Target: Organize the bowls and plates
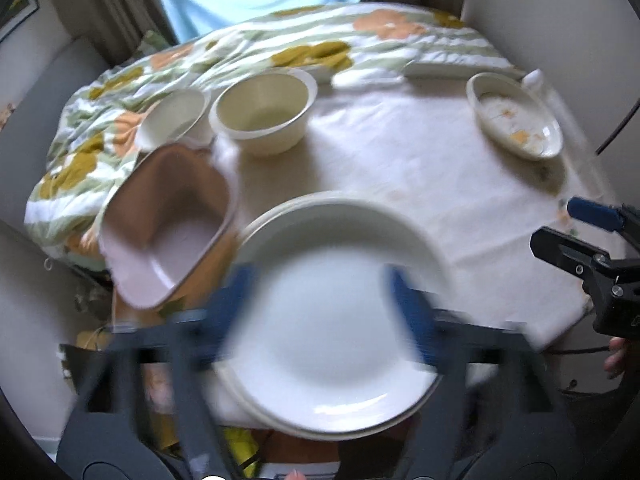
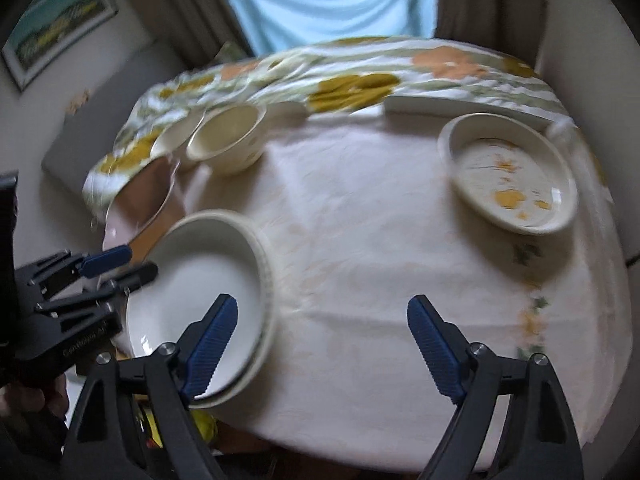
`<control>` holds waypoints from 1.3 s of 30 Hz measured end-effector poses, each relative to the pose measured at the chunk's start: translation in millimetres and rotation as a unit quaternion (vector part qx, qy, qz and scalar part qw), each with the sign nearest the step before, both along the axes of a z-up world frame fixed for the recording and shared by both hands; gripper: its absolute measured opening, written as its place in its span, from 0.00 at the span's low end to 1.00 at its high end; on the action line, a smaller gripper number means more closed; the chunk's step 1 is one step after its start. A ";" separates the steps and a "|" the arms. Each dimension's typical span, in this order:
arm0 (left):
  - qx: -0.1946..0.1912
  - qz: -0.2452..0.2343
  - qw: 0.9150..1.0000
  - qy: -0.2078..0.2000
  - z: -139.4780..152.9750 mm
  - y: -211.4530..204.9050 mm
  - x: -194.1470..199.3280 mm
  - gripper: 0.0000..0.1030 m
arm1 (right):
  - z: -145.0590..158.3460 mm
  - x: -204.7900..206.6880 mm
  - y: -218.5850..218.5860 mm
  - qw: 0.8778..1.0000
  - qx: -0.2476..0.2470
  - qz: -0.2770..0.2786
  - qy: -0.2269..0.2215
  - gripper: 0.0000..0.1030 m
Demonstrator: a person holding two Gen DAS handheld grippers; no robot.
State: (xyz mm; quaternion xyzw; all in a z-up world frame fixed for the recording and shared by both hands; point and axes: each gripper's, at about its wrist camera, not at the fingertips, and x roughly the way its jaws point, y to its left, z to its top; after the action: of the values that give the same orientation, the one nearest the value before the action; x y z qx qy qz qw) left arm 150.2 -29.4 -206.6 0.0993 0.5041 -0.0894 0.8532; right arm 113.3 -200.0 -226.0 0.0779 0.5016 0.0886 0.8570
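Note:
A stack of white plates [image 1: 336,320] [image 2: 200,292] sits at the table's near left edge. My left gripper [image 1: 320,312] is open, its blurred blue fingers on either side of the stack; it also shows in the right wrist view [image 2: 120,264]. My right gripper [image 2: 320,344] is open and empty above the white tablecloth, its left finger over the stack's right rim; it shows at the right of the left wrist view [image 1: 592,220]. A cream bowl [image 1: 264,114] [image 2: 228,138], a white bowl [image 1: 176,118] and a pink square dish [image 1: 168,224] [image 2: 136,204] stand at the left.
A flowered oval dish [image 1: 516,120] [image 2: 508,172] sits at the far right. A floral quilt [image 1: 280,48] covers the table's far side, with a flat white box [image 2: 460,106] on it. Curtains and a window lie behind.

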 end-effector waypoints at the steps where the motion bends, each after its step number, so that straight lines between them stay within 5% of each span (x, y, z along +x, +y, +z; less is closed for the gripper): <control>1: -0.002 -0.002 1.000 -0.009 5.0 -8.0 0.7 1.00 | 2.9 -2.2 -10.7 1.000 0.001 -0.008 -0.004 0.82; 9: -0.074 -0.047 0.996 -0.014 41.8 -98.9 37.4 1.00 | 28.7 -5.8 -111.4 0.998 0.007 -0.051 -0.029 0.83; 12: -0.101 -0.070 0.992 -0.008 46.5 -133.6 60.0 1.00 | 34.7 3.8 -143.7 0.998 0.015 -0.057 -0.001 0.83; 17: -0.128 -0.106 0.985 0.042 24.2 -179.6 113.5 0.99 | 33.8 19.2 -180.3 0.996 0.031 -0.087 -0.006 0.83; 21: -0.135 -0.132 0.978 0.086 -12.2 -204.5 153.6 0.98 | 1.7 40.5 -199.1 0.988 0.081 -0.127 0.029 0.83; 24: -0.126 -0.143 0.975 0.115 -43.4 -214.6 175.0 0.80 | -19.9 53.3 -201.5 0.983 0.093 -0.154 0.038 0.80; 28: -0.134 -0.158 0.966 0.151 -73.6 -225.1 195.0 0.63 | -42.4 67.0 -208.4 0.974 0.110 -0.191 0.052 0.60; 39: -0.116 -0.210 0.960 0.146 -91.6 -245.5 220.1 0.24 | -61.1 97.3 -211.3 0.960 0.098 -0.260 0.038 0.29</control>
State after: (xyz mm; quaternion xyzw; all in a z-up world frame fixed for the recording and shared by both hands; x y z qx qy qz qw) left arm 370.3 -274.9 -298.2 0.0890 0.5773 -0.3377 0.7380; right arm 210.6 -411.3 -287.1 0.2926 0.4848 -0.0910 0.8192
